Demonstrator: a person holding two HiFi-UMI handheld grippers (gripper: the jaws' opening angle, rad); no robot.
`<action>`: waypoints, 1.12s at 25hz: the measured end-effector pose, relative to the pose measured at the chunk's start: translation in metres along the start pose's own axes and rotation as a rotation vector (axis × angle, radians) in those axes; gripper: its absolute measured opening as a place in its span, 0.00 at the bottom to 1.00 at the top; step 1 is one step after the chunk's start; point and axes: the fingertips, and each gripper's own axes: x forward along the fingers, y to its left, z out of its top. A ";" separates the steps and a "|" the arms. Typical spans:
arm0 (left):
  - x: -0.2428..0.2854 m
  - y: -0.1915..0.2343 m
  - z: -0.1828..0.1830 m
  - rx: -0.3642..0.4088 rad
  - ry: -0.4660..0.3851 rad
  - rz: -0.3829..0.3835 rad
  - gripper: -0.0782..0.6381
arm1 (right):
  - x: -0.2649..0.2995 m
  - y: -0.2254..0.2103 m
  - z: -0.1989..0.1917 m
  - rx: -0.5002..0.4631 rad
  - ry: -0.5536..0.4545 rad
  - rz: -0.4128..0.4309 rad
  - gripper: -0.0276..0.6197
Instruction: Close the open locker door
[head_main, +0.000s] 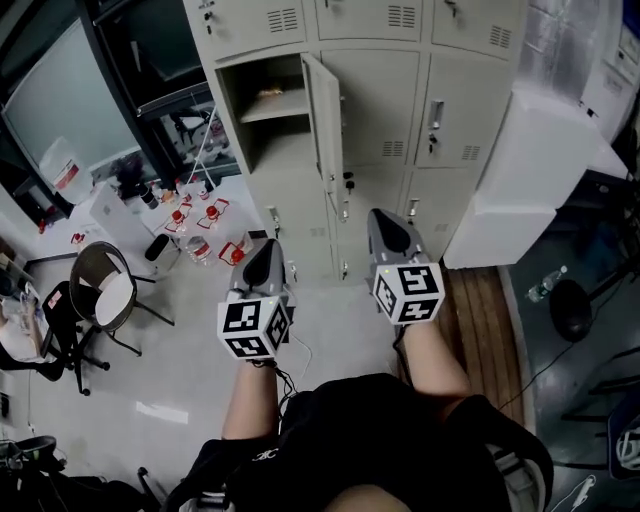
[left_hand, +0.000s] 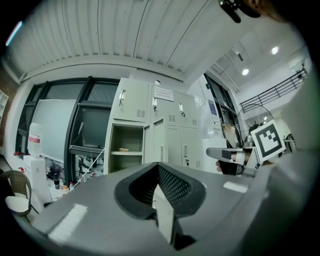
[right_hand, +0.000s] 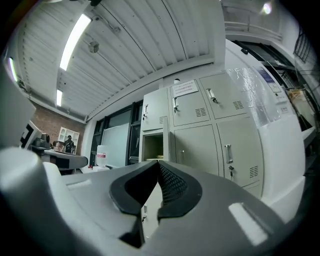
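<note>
A: Left gripper (head_main: 268, 247) and right gripper (head_main: 386, 216): how are the jaws found?
B: Both pairs are pressed together; nothing is held between them.
A: And where is the locker door (head_main: 323, 118) seen?
B: It is swung open, well apart from both grippers, at the right edge of the open compartment (head_main: 264, 136).

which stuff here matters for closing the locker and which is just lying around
For the job:
open locker door
open compartment
left gripper and right gripper, both shut and empty

Just lying about:
chair
red-topped items on the floor
bottle at right
</note>
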 end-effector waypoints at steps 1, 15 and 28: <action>0.008 0.002 -0.001 0.001 0.004 -0.005 0.11 | 0.009 -0.003 0.000 0.004 0.002 -0.001 0.06; 0.071 0.055 -0.021 0.045 0.075 -0.019 0.11 | 0.090 0.007 0.002 0.007 -0.047 0.098 0.45; 0.080 0.082 -0.043 0.007 0.123 0.050 0.11 | 0.170 -0.026 -0.005 0.034 0.059 0.179 0.49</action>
